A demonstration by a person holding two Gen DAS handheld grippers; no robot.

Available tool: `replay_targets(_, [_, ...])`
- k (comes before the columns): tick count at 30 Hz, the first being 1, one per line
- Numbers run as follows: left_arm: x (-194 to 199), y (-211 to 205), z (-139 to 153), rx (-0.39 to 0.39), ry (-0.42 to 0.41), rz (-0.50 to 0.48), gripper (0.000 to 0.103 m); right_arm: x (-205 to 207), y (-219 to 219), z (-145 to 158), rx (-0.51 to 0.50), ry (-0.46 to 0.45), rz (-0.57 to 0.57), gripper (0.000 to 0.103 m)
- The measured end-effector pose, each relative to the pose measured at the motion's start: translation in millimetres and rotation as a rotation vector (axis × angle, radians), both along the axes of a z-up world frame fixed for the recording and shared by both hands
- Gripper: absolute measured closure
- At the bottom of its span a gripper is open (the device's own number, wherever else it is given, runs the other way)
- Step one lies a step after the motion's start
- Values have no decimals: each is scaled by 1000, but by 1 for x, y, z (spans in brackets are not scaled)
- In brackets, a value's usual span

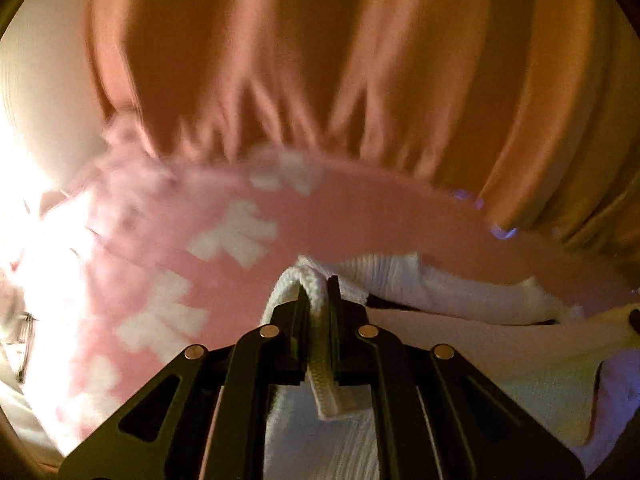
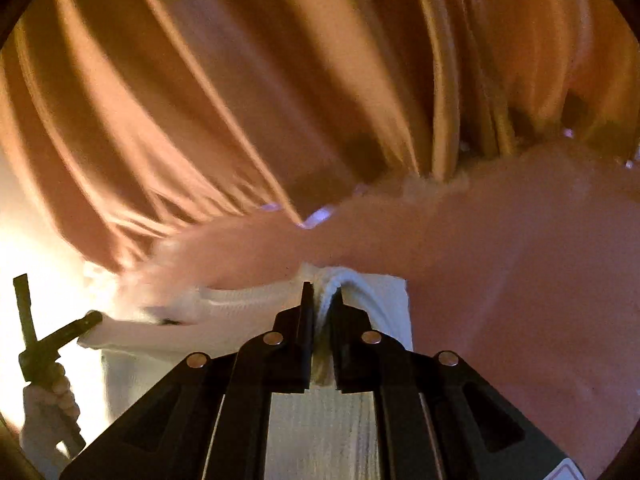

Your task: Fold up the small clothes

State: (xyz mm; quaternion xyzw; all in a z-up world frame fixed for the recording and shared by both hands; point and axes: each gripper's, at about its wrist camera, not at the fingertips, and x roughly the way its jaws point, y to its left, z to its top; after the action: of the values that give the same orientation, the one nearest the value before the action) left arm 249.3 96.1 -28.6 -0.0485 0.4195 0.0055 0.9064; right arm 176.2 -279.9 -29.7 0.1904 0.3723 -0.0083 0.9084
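Claws (image 1: 318, 292) (image 2: 322, 300) pinch white garment (image 1: 400, 280); rest seemingly blurred.

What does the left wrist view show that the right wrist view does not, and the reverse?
Only the left wrist view shows the white bow pattern on the pink blanket, with the left gripper seen from behind.

Only the right wrist view shows the gloved left hand holding the left gripper from the side, and the right gripper.

Both show the white knitted garment pinched at its edge, the pink blanket and the orange curtain behind.
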Motion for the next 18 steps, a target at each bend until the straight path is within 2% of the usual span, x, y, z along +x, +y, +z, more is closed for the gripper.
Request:
replay_targets(1, [12,-2,-16,-5,34,-4,91,16,-1,-18,-12,47,1,92])
replay_targets(2, [23,-5,-33,28,63,-3,89,21,-1,-26,-31,61,-7,89])
replay_targets(4, [28,-5,-47,63,69,4,70,20,-1,-31,-61,60,5,84])
replay_targets(5, [26,-3,-48,65,48,-1,63,15,-2,-30,-79,42,0,73])
replay_targets(6, [22,0,-46,70,26,-5,47,5,-2,-23,-115,15,-17,65])
replay_targets(7, [15,2,-43,76,2,-13,37,-4,-1,-17,-143,-9,-26,50])
replay_targets(8, [7,6,-38,84,-21,-33,35,-14,0,-14,-165,-33,-21,45])
replay_targets(10, [-2,8,-31,103,-33,-58,30,-28,2,-10,-183,-48,8,45])
replay_targets(12, [-9,8,-28,96,-43,-61,28,-34,8,-14,-198,1,48,45])
replay_targets(16, [-12,-1,-26,61,-27,-85,24,-33,10,-25,-202,15,78,45])
replay_targets(18, [-14,-8,-25,90,-34,-97,23,-30,7,-31,-188,22,69,45])
